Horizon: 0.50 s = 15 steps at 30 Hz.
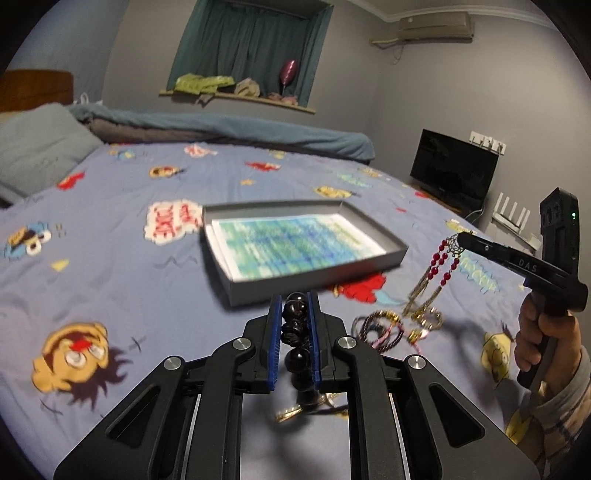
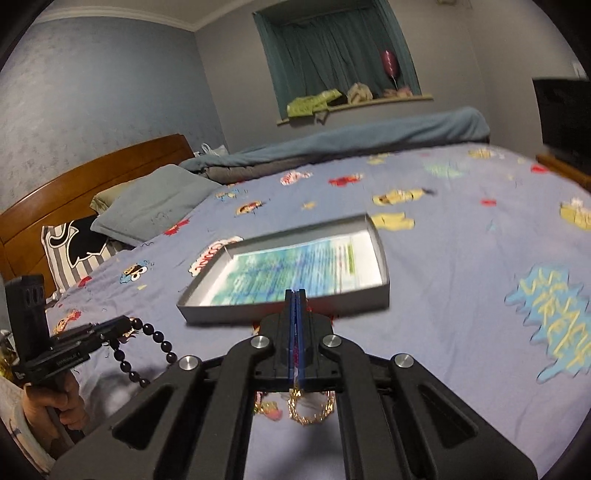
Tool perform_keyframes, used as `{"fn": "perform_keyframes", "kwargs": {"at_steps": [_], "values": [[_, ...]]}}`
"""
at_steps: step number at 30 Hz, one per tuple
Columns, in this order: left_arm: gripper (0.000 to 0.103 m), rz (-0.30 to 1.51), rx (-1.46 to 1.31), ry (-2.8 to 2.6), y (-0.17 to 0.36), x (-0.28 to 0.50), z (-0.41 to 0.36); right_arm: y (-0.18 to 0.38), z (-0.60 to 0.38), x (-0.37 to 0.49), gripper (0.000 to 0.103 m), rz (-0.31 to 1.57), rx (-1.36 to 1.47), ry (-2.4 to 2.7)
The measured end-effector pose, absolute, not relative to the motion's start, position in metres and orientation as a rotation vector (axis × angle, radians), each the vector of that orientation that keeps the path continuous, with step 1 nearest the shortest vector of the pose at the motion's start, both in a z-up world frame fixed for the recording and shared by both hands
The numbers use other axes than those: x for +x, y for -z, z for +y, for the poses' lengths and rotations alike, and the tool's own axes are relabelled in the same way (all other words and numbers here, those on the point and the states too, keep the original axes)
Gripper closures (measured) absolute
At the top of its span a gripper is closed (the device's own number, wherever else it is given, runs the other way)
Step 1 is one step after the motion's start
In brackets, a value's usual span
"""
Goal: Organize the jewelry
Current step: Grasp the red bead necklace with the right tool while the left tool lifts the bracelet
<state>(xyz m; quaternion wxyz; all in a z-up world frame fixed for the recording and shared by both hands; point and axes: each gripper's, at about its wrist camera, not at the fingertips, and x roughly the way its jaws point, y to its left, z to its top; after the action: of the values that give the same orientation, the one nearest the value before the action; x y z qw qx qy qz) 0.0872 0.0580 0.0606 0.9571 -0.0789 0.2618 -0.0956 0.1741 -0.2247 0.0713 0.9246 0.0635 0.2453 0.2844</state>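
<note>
Bead bracelet (image 1: 294, 325) in left hand-held gripper (image 1: 294, 306)

You are working in a home bedroom. A bed (image 1: 155, 236) with a blue cartoon-print sheet is filling most of the view, with a grey pillow (image 2: 155, 206) and a wooden headboard (image 2: 85, 181) sitting at its far left. Teal curtains (image 2: 332, 48) are hanging over a window ledge (image 2: 354, 105) on the far wall, an air conditioner (image 1: 436, 24) is sitting high up, and a dark television (image 1: 452, 171) is standing at the right.

One grey tray (image 1: 317, 284), two tools, one black bead string (image 1: 295, 325), one red-beaded earring (image 1: 443, 258).
</note>
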Motion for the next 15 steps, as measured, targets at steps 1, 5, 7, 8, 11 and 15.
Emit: {"fn": "perform_keyframes", "kwargs": {"at_steps": [1,5,7,8,11,15], "values": [[0.089,0.527,-0.159,0.197,-0.063,0.088,0.058,-0.074,-0.225,0.175,0.102,0.499,0.134,-0.585],[0.089,0.508,-0.151,0.2,-0.076,0.096,0.061,-0.081,-0.225,0.183,0.102,0.491,0.141,-0.586],[0.089,0.499,-0.145,0.198,-0.082,0.101,0.061,-0.087,-0.224,0.187,0.102,0.486,0.148,-0.591],[0.089,0.496,-0.145,0.2,-0.084,0.103,0.06,-0.09,-0.224,0.19,0.102,0.484,0.152,-0.596],[0.089,0.486,-0.144,0.222,-0.093,0.114,0.059,-0.1,-0.221,0.198,0.102,0.471,0.143,-0.603],[0.089,0.474,-0.119,0.247,-0.109,0.135,0.054,-0.115,-0.215,0.213,0.102,0.457,0.137,-0.61]]}}
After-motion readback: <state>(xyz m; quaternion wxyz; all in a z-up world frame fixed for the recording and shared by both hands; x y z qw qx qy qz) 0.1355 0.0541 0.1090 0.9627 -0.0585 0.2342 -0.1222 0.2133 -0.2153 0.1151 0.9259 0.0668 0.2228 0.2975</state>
